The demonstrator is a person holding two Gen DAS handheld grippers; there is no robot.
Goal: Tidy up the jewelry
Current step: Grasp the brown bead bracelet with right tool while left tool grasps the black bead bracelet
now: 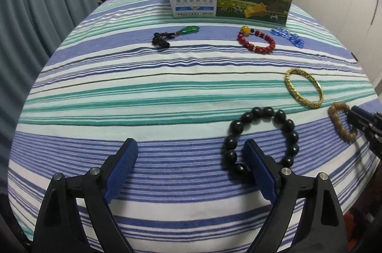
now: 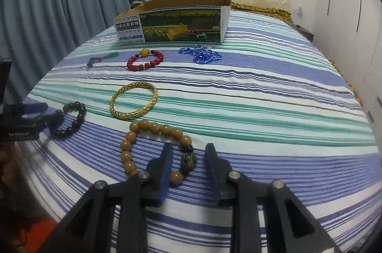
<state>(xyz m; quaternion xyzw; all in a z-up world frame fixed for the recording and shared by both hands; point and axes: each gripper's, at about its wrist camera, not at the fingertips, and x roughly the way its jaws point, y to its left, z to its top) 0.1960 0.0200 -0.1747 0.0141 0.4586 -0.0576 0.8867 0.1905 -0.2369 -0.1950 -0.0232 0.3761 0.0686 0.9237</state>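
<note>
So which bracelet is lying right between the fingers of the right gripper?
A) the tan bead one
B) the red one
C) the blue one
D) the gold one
A: in the right wrist view, the tan bead bracelet has its carved dark bead sitting between the fingers of the right gripper, while the others lie farther up the bed.

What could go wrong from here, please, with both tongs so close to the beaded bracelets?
1. The left tongs straddle only one side of the black bead bracelet; closing might pinch a single bead, which could slip.
2. The right tongs sit around the carved bead of the tan bead bracelet; round beads may roll out.
</note>
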